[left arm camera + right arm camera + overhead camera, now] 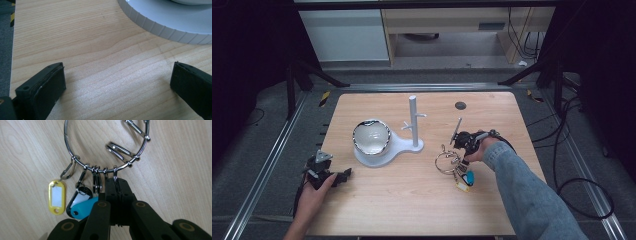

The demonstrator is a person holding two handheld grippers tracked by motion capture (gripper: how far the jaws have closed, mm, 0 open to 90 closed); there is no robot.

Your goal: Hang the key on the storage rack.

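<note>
We clamp our right gripper point(117, 185) tight on a clip of the key ring point(105, 147); our left gripper point(117, 82) rests wide open on the table point(100, 50).

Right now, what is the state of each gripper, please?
Left gripper: jaws open, holding nothing, above the table.
Right gripper: jaws closed on a clip of the key ring.
</note>
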